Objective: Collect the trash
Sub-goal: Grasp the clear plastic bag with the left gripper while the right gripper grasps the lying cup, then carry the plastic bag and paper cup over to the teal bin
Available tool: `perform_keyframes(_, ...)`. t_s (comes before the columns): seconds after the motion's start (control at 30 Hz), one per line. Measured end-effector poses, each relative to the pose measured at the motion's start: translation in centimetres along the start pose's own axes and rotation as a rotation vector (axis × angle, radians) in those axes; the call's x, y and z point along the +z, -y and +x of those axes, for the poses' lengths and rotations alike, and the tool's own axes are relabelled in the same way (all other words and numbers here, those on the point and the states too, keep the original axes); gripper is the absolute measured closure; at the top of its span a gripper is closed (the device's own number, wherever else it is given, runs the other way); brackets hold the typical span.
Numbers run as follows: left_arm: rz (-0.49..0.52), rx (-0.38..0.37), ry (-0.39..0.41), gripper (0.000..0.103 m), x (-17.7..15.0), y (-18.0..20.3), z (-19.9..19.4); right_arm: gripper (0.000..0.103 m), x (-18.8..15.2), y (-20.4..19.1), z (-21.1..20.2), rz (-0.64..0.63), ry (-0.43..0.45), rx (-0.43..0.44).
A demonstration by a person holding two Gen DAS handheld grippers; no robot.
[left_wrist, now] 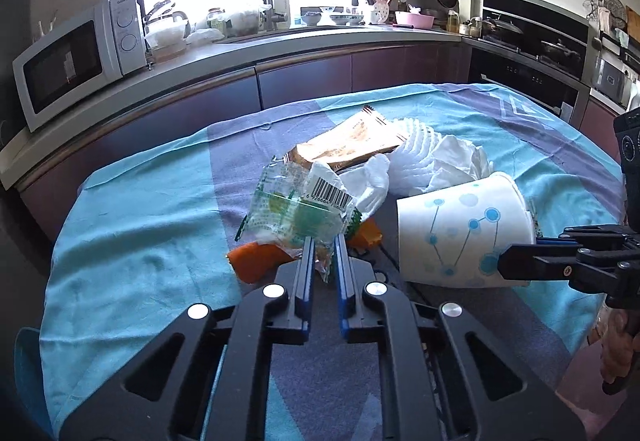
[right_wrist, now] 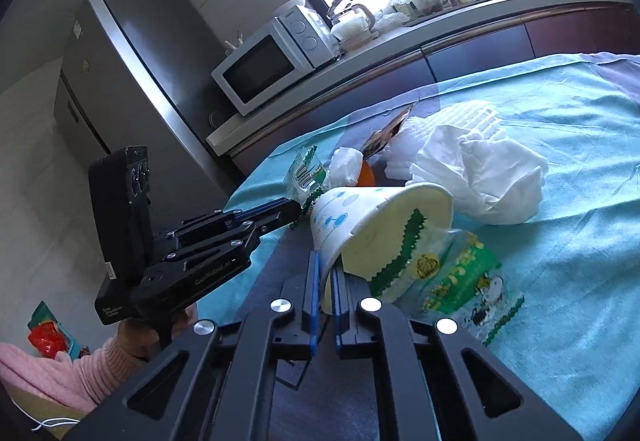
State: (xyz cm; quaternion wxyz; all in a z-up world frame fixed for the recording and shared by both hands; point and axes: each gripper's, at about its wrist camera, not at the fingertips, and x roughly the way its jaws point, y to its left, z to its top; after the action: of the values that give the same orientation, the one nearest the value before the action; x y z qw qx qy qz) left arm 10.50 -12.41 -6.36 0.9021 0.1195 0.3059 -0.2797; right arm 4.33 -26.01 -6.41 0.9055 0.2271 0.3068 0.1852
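A heap of trash lies on the blue tablecloth. My left gripper is shut on a clear green wrapper with a barcode, pinching its near edge; the same left gripper shows in the right wrist view. My right gripper is shut on the rim of a tipped white paper cup with blue dots. From the left wrist view that right gripper comes in from the right against the cup. A second green wrapper sticks out of the cup's mouth.
A gold-brown wrapper, crumpled white tissue, pleated white paper and an orange piece lie in the heap. Beyond the table runs a kitchen counter with a microwave; a fridge stands left. A person's pink sleeve is low left.
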Motion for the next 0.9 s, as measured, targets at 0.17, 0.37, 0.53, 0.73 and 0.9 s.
perform_keyframes(0.17,-0.036,0.01,0.031,0.096,-0.2,-1.0,-1.6,0.101,0.4,-0.9,-0.1,-0.031,0.013,0.011)
perform_keyframes(0.37,-0.088,0.028,0.073,0.096,-1.0,-3.1,-4.7,0.101,0.7,-2.0,0.2,-0.068,0.015,0.022)
perform_keyframes(0.53,-0.141,0.045,0.093,0.096,-2.1,-5.0,-7.2,0.101,0.7,-3.3,0.9,-0.097,0.004,0.054)
perform_keyframes(0.73,-0.187,0.08,0.112,0.096,-3.6,-7.0,-9.9,0.101,1.0,-5.6,2.9,-0.138,-0.032,0.109)
perform_keyframes(0.9,-0.227,0.116,0.121,0.097,-5.0,-8.8,-12.1,0.101,1.3,-7.9,4.9,-0.178,-0.066,0.167)
